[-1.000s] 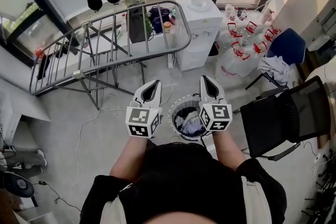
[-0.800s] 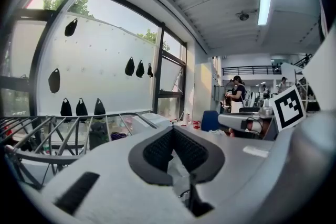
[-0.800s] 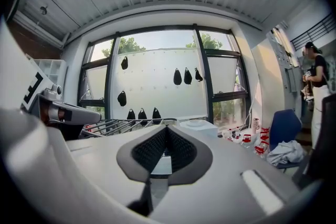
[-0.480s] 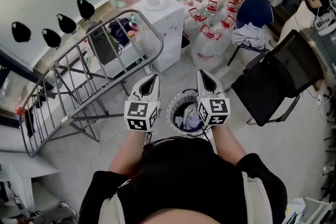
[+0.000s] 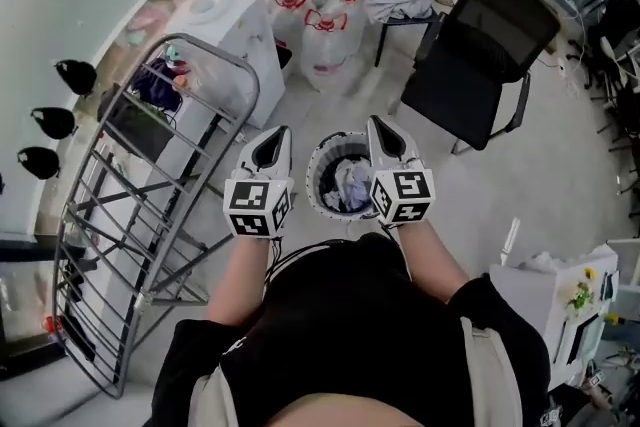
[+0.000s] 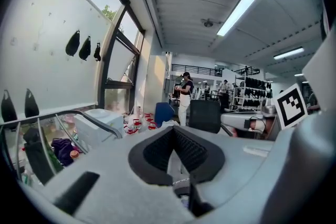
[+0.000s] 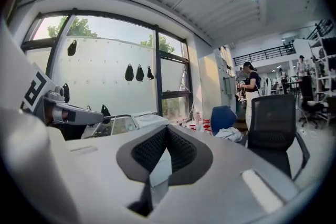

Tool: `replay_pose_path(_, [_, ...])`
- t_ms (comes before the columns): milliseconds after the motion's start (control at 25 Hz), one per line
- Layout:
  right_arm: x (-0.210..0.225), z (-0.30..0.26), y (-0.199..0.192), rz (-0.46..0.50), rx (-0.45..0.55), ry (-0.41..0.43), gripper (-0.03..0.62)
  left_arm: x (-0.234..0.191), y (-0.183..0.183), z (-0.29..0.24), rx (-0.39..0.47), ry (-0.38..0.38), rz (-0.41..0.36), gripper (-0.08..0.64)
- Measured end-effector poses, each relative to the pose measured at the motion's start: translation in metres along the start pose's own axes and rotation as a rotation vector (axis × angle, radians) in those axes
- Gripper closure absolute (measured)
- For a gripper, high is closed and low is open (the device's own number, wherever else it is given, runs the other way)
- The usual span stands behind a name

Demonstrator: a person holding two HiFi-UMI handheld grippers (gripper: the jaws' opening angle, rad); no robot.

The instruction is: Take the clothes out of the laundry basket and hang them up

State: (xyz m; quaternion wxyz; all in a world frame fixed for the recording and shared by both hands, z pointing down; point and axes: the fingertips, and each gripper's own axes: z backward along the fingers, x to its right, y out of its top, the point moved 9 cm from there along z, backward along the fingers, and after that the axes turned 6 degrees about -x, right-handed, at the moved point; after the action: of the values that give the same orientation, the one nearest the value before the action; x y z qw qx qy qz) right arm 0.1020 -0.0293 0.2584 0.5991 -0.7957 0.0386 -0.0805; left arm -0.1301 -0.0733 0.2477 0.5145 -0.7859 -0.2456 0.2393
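While I hold both grippers out ahead of me, the laundry basket (image 5: 322,155) stands on the floor between them. It is a round, pale tub with a perforated wall. Inside lies a crumpled heap of clothes (image 5: 350,185), white and greyish pieces over something darker.

From my left gripper (image 5: 279,131) the basket sits at 3 o'clock, just beside it. From my right gripper (image 5: 376,123) it sits at 9 o'clock, and that gripper's marker cube overlaps the rim in the head view.

Both pairs of jaws are pressed together, pad against pad, with only the room beyond them in each gripper view. The metal drying rack (image 5: 150,215) stands at 9 o'clock of my left gripper.
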Motion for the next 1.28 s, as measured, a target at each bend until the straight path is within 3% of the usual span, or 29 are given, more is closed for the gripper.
replay_pose_path(360, [0.009, 0.034, -0.041, -0.059, -0.072, -0.105, 0.578, 0.021, -0.025, -0.024, -0.067, -0.162, -0.029, 0.55])
replay_pose_path(400, [0.012, 0.035, -0.045, -0.067, -0.078, -0.099, 0.577, 0.024, -0.027, -0.027, -0.07, -0.178, -0.032, 0.44])
replay_pose_path(440, [0.015, 0.036, -0.05, -0.076, -0.084, -0.089, 0.501, 0.026, -0.03, -0.031, -0.078, -0.191, -0.035, 0.322])
replay_pose_path(480, [0.02, 0.036, -0.053, -0.086, -0.091, -0.083, 0.412, 0.028, -0.033, -0.035, -0.091, -0.199, -0.038, 0.282])
replay_pose_path(520, [0.024, 0.037, -0.056, -0.097, -0.098, -0.086, 0.388, 0.029, -0.036, -0.039, -0.106, -0.201, -0.04, 0.27])
replay_pose_path(760, [0.049, 0.04, -0.071, -0.139, -0.156, -0.114, 0.387, 0.038, -0.047, -0.055, -0.182, -0.202, -0.026, 0.252])
replay_pose_path(1280, [0.072, 0.019, -0.117, -0.124, -0.316, -0.099, 0.387, 0.033, -0.085, -0.082, -0.297, -0.187, 0.018, 0.252])
